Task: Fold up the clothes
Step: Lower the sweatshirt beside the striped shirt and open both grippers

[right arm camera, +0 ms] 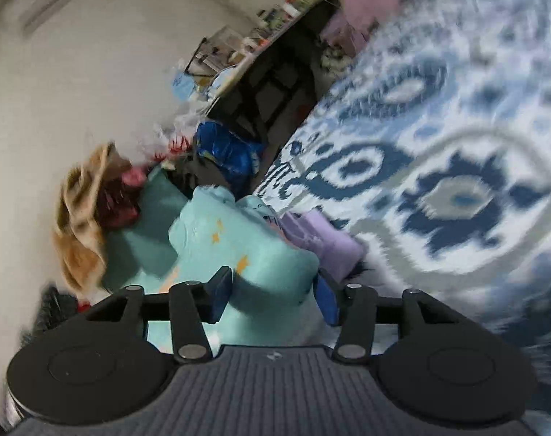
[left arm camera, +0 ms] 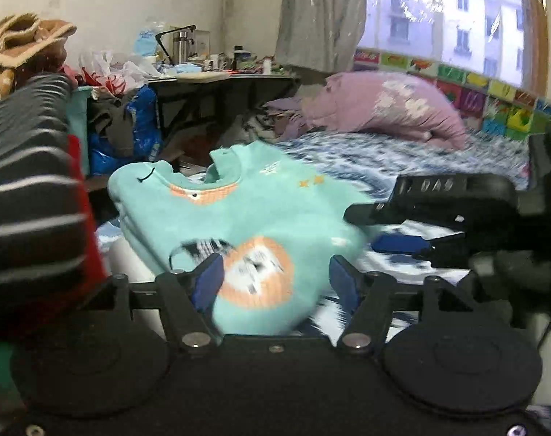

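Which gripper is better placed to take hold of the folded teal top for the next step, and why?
Probably the left. The left gripper faces the teal top squarely, jaws open on either side of its near edge. The right gripper is rolled sideways at the top's corner, beside a lilac garment.

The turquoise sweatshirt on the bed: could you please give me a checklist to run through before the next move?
1. Fold done: ok, the turquoise sweatshirt lies folded on the bedspread.
2. Has the left gripper let go: ok, pads apart, one clear of the cloth.
3. Has the right gripper let go: cannot tell; cloth lies between its pads.
4. Space beside it free: not ok, the lilac cloth lies against the sweatshirt.
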`<move>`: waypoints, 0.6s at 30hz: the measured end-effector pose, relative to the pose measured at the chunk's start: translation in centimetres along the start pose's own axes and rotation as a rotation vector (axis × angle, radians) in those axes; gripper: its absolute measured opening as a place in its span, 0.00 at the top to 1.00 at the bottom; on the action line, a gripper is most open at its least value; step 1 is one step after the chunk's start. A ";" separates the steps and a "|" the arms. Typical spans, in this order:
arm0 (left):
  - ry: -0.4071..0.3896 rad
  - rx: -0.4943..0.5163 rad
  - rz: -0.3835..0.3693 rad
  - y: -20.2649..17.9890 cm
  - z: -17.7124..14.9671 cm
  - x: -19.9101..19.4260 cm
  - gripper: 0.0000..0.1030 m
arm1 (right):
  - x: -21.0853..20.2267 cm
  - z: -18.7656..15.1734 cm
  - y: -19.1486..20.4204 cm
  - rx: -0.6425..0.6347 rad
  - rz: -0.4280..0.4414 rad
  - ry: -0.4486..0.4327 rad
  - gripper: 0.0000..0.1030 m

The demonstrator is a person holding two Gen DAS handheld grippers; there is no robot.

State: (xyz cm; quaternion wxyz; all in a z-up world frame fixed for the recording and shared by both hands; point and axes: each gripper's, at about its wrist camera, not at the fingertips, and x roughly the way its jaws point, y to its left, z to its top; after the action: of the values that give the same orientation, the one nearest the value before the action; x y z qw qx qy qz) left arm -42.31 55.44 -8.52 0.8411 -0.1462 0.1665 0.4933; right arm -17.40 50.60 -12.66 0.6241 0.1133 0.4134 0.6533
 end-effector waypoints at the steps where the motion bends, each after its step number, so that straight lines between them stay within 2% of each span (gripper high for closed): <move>1: 0.005 -0.026 -0.013 0.0 0.4 -0.9 0.29 | -1.1 0.0 0.9 -0.061 -0.019 0.004 0.46; 2: 0.010 -0.053 -0.024 0.0 0.9 -1.7 0.25 | -2.1 0.0 1.8 -0.117 -0.036 0.017 0.43; 4: 0.029 -0.102 -0.035 -0.1 1.9 -3.2 0.18 | -3.9 0.2 3.8 -0.217 -0.072 0.053 0.26; 5: 0.044 -0.111 -0.022 -0.4 2.5 -3.8 0.16 | -4.7 0.4 4.8 -0.258 -0.092 0.069 0.23; 8: 0.056 -0.112 0.014 -0.7 4.6 -5.3 0.09 | -7.4 1.0 7.8 -0.347 -0.135 0.101 0.13; 10: 0.054 -0.099 0.037 -0.9 5.8 -6.5 0.00 | -9.0 1.5 9.5 -0.373 -0.154 0.110 0.01; 14: 0.089 -0.100 0.155 -1.1 7.3 -7.4 0.00 | -11.4 1.9 12.3 -0.406 -0.218 0.129 0.00; 16: 0.105 -0.118 0.184 -1.0 7.7 -7.6 0.00 | -12.1 1.9 13.3 -0.420 -0.262 0.141 0.00; 18: 0.137 -0.095 0.190 -1.2 7.9 -7.5 0.00 | -12.6 1.8 13.8 -0.429 -0.287 0.148 0.00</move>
State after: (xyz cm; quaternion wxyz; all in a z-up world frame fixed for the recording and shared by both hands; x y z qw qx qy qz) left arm -43.62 52.24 1.87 0.7694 -0.2028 0.2134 0.5670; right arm -23.66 41.54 2.54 0.6882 -0.1297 0.3219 0.6372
